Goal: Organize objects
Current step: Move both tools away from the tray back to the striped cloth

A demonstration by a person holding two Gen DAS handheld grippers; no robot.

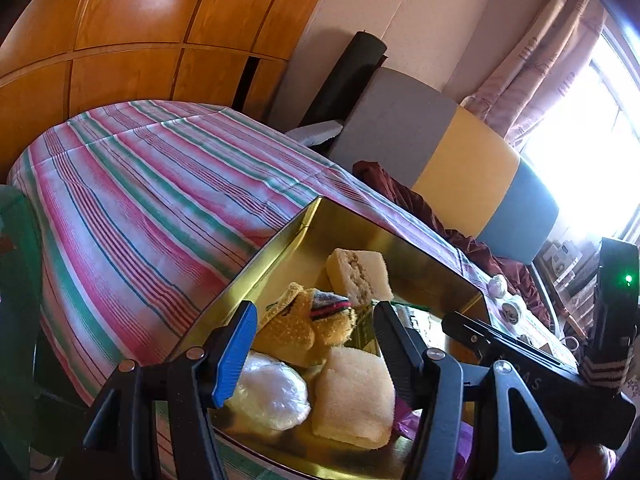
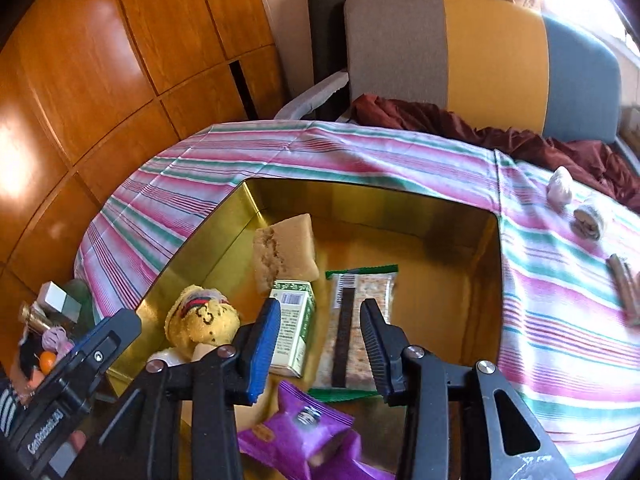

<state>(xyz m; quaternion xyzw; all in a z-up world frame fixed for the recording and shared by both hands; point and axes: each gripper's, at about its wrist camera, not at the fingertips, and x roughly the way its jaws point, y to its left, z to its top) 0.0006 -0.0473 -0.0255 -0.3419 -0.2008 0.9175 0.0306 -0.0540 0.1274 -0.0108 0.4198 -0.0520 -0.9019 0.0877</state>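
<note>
**Gold tin on the striped bed, both grippers over it**

Seen only from the right wrist: a green-edged cracker packet [image 2: 362,320] flat on the tin floor, a small green-and-white carton [image 2: 294,328] just left of it, a purple snack packet [image 2: 304,436] at the near edge. Also three small items out on the striped cloth [image 2: 560,288] to the right of the tin, too blurred to name. Seen only from the left wrist: a clear plastic-wrapped white bundle [image 1: 272,392] and a second pale sponge block [image 1: 354,396] in the near corner.

Inside the gold tin [image 1: 276,248]: a sponge block [image 2: 284,252] toward the back, a yellow knitted toy [image 2: 200,320] against the left wall.

Left gripper [image 1: 316,344] with fingers wide apart, nothing between them. Right gripper [image 2: 320,344] with fingers apart above the cracker packet, not pressing on it.

Purple packet smeared by motion, partly behind the right gripper's frame. Tin's near wall cut off in both views.
</note>
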